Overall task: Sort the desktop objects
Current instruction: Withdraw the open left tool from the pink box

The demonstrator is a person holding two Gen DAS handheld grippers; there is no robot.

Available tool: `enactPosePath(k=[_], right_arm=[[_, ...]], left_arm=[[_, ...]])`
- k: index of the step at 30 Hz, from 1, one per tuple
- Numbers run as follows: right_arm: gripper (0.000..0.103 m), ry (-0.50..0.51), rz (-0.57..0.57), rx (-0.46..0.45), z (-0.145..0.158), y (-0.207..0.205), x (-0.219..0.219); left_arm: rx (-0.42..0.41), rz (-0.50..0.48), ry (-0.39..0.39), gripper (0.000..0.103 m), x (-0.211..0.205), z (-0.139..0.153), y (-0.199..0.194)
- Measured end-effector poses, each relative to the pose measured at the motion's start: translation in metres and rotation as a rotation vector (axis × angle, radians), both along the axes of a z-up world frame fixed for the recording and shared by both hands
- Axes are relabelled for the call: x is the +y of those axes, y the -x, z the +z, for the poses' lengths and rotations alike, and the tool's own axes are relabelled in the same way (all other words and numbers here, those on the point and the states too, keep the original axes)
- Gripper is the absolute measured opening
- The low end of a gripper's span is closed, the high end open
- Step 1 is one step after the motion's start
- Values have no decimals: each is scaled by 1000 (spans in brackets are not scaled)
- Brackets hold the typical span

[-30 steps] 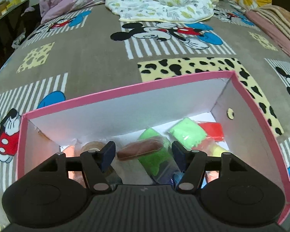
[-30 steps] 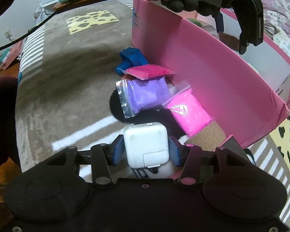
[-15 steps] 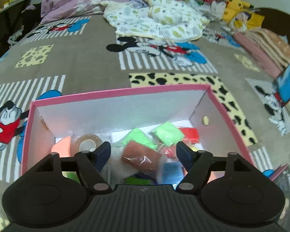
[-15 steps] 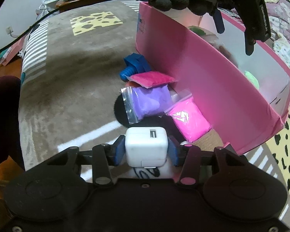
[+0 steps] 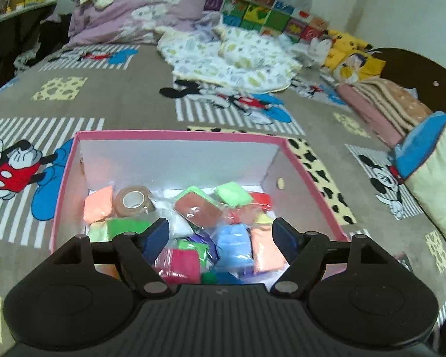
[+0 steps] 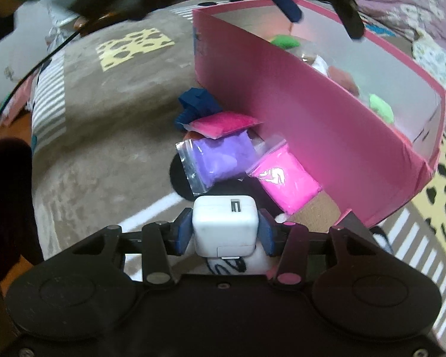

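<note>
Hovering over pink box [image 5: 175, 134], left gripper [image 5: 220, 232] spread wide, nothing between pads; crinkly clay bags, brown tape roll [image 5: 132, 201] at ten o'clock.

Right view: right gripper [image 6: 224, 232] clamped on white charger [image 6: 224, 226], glossy rounded cube. Purple bag [image 6: 220, 160] at twelve, box wall at two. Best lift clear over rim before letting go.

We note a brown cartoon-mouse blanket [image 5: 127, 95] covering the bed. Directly on it: pink box [image 5: 175, 134], purple bag [image 6: 223, 160], two pink bags [image 6: 285, 183] beside the box wall, leaf-print quilt [image 5: 235, 56], folded blankets [image 5: 383, 101].
</note>
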State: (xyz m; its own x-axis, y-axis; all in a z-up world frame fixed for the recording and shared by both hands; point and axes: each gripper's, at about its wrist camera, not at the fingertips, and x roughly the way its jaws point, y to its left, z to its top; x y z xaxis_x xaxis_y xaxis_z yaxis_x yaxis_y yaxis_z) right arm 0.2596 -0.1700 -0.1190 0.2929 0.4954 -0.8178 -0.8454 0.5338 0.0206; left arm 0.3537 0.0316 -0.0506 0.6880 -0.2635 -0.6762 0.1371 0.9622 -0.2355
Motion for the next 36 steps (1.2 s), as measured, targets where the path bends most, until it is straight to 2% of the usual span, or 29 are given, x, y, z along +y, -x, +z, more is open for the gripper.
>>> enactPosePath(k=[9,15,18,20,26,36], right_arm=[[46,6,-5,-28,-2,3,11],[49,11,20,-56,-1,5,17],[56,17,44,-77,0,10,20],[64,39,62,-100,0,13,22],[66,105,72,-127,-11,15,26],[65,81,55,-121,-14,14,31]], left_arm=[[-123,-8,-87,76,-1,18,48],[-181,29,-35,76,12,17,96],[-202,55,-24,76,19,10,122],[-212,65,-36,76,22,3,140],[-206,77,-79,76,26,-22,185],[-183,111,-98,76,28,-62,233]])
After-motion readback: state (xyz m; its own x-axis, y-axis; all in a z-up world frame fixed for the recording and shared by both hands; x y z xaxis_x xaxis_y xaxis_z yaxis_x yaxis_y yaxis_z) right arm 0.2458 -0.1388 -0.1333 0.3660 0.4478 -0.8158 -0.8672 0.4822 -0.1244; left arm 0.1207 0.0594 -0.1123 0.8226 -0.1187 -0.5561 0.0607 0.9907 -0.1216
